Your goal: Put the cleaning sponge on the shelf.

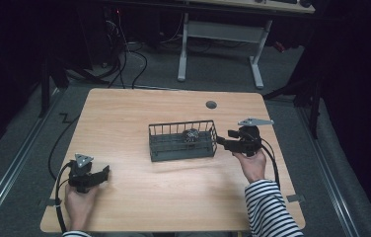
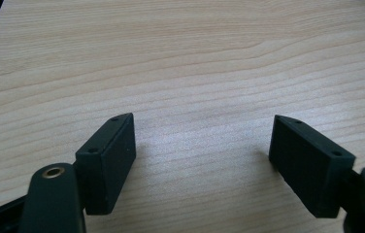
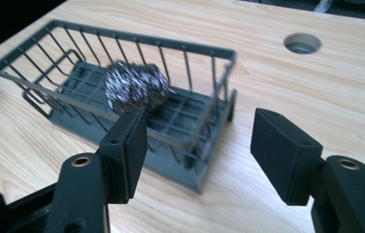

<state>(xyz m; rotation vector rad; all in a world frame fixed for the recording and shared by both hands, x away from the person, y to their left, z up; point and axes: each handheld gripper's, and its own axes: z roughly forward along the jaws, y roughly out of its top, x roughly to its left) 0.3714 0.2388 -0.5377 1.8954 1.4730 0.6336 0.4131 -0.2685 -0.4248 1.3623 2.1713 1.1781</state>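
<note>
A dark wire basket stands in the middle of the wooden table, and a steel-wool scouring ball lies inside it toward its right end. My right gripper hovers open just off the basket's right end; in the right gripper view the basket's near corner sits between and beyond its jaws, with the scouring ball behind the left jaw. My left gripper rests open near the table's front left, with bare wood between its jaws.
A round cable hole is set in the table behind the basket, also seen as the hole in the right gripper view. Cables and a white desk frame stand on the floor beyond the table's far edge.
</note>
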